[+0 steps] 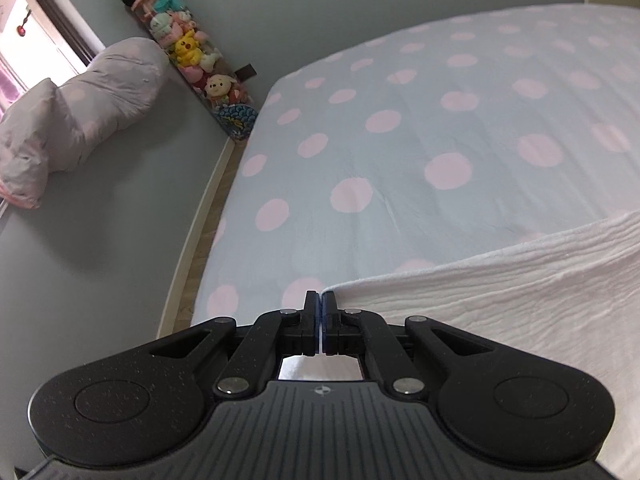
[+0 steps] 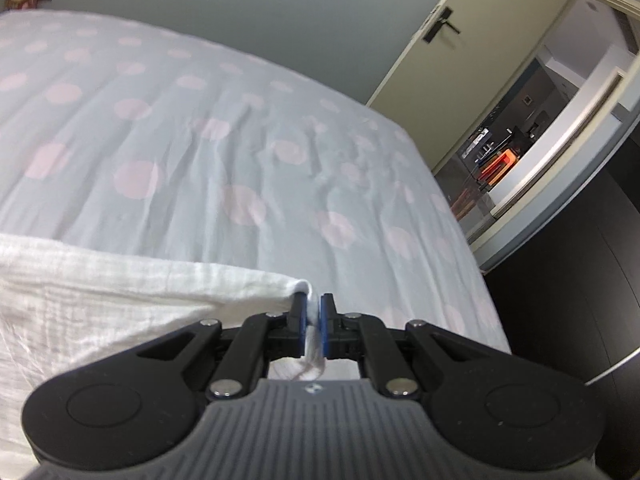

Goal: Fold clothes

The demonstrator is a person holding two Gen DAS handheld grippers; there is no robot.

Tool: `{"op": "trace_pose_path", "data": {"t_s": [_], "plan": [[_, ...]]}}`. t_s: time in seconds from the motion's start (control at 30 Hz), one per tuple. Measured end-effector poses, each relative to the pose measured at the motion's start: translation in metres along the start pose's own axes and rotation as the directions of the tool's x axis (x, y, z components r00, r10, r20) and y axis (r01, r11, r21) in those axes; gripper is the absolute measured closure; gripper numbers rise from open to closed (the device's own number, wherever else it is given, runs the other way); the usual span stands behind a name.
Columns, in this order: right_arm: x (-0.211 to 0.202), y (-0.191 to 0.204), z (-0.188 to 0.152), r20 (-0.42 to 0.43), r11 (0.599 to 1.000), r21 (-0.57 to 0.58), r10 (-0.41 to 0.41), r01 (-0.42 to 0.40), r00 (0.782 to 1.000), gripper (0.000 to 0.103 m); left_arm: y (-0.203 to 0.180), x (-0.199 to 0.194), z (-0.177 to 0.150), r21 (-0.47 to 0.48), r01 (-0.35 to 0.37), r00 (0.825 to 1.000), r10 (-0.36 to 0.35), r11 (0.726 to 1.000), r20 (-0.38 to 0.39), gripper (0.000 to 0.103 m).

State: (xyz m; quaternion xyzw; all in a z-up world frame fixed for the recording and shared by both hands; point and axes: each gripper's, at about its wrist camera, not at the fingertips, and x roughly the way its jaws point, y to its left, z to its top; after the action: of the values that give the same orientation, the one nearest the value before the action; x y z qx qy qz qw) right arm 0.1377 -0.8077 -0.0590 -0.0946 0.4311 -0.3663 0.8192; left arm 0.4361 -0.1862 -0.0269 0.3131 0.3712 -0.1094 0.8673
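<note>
1. Grey-blue walls close off the room at the top of both frames, and a bed under a pale blue sheet with pink dots (image 1: 400, 152) fills the middle of each.
2. At the upper left of the left wrist view, a hanging column of stuffed toys (image 1: 180, 44) and a bunched pale pink quilt (image 1: 80, 112) sit against the wall, well apart from the work.
3. The left claw (image 1: 321, 304), at bottom centre, has its jaws pressed together on the corner of a white crinkled cotton cloth (image 1: 500, 288), which runs off to the lower right of that frame.
4. In the right wrist view the same cloth (image 2: 120, 300) comes in from the lower left, and the right claw (image 2: 314, 312) is clamped on its other corner, a tuft showing between the pads.
5. So the held edge, its long axis, spans claw to claw; neither hand looks nearer, and the bare bed lies ahead of both for laying it down.
6. An open cream door (image 2: 472, 52) stands at the upper right.
</note>
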Motion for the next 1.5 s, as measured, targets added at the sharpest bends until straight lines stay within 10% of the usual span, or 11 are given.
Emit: {"op": "trace_pose_path", "data": {"t_s": [0.5, 0.63, 0.7, 1.03, 1.5], "plan": [[0.136, 0.067, 0.011, -0.172, 0.999, -0.018, 0.034, -0.038, 0.985, 0.094, -0.061, 0.126, -0.002, 0.089, 0.000, 0.993, 0.011, 0.996, -0.117, 0.100], [0.132, 0.062, 0.010, -0.177, 0.998, -0.006, 0.059, -0.061, 0.982, 0.074, -0.055, 0.116, -0.004, 0.037, 0.015, 0.995, -0.011, 0.999, -0.095, 0.091], [0.124, 0.054, 0.010, -0.171, 0.998, 0.019, 0.067, -0.064, 0.983, 0.061, -0.049, 0.102, -0.004, 0.021, 0.028, 0.997, -0.026, 0.999, -0.076, 0.084], [0.037, 0.014, -0.012, -0.114, 0.986, 0.106, 0.137, -0.125, 0.984, 0.061, -0.024, -0.010, -0.041, 0.010, 0.147, 0.989, -0.147, 0.989, -0.008, 0.071], [-0.113, -0.027, -0.134, -0.089, 0.926, 0.237, 0.321, -0.293, 0.943, 0.054, -0.054, -0.117, -0.203, 0.006, 0.394, 0.909, -0.389, 0.919, -0.152, 0.059]]}}
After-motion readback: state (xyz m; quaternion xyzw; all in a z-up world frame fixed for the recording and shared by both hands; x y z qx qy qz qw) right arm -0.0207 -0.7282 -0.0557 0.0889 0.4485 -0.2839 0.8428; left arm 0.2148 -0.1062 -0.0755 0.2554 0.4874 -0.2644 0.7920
